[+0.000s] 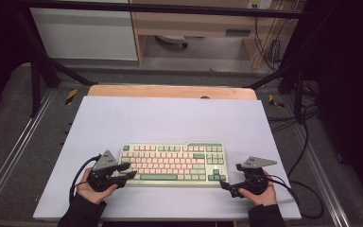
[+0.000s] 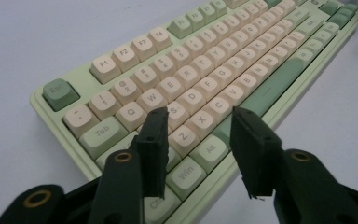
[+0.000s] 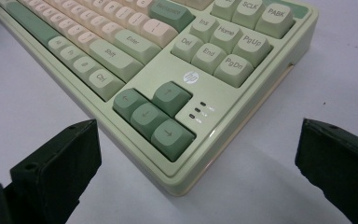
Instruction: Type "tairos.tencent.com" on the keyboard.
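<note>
A pale green keyboard with cream and green keys lies on the white table top, near its front edge. My left gripper is at the keyboard's front left corner. In the left gripper view its jaws stand partly apart above the keyboard, one over the left-hand keys and one past the front rim, and nothing is clamped between them. My right gripper sits at the front right corner. Its jaws stand wide apart on either side of the corner with the arrow keys, clear of the keyboard.
A wooden strip runs along the table's far edge. Black cables trail off the right side, and dark frame bars stand at the left and right. White surface lies beyond the keyboard.
</note>
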`<action>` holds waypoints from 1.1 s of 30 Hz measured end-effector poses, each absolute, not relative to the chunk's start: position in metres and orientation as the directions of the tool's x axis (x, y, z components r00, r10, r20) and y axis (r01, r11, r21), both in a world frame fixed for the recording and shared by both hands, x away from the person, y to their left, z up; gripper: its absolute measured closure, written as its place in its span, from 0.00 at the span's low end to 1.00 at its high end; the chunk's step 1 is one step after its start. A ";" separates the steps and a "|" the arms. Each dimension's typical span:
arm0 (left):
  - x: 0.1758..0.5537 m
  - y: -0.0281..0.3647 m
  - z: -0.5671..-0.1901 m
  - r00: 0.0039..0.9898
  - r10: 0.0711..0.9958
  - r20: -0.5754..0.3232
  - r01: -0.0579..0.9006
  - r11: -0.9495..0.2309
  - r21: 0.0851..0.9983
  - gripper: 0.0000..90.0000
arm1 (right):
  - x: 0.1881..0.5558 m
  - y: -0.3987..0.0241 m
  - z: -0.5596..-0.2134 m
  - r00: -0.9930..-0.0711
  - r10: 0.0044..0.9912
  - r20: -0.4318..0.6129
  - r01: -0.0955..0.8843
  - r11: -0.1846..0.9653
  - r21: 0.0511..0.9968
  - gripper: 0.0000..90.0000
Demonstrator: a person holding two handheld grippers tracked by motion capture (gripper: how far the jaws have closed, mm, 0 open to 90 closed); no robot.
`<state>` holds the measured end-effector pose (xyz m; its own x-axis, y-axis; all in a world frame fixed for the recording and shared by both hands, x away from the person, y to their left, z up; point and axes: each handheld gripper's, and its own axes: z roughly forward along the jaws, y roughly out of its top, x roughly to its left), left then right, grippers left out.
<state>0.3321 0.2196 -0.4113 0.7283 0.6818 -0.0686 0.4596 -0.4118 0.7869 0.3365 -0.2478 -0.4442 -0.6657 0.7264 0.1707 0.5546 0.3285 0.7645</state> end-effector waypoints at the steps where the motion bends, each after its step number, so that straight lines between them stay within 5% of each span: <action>1: 0.333 0.217 -0.409 0.728 0.682 -0.072 0.458 -0.406 0.791 0.68 | 0.337 -0.248 -0.444 -0.666 0.727 0.170 0.554 0.329 0.765 0.01; 24: 0.353 0.183 -0.407 0.740 0.664 -0.111 0.471 -0.393 0.790 0.99 | 0.336 -0.248 -0.444 -0.667 0.725 0.171 0.554 0.329 0.765 0.01; 33: 0.362 0.168 -0.411 0.744 0.659 -0.106 0.475 -0.410 0.779 1.00 | 0.336 -0.248 -0.444 -0.667 0.725 0.174 0.555 0.328 0.764 0.01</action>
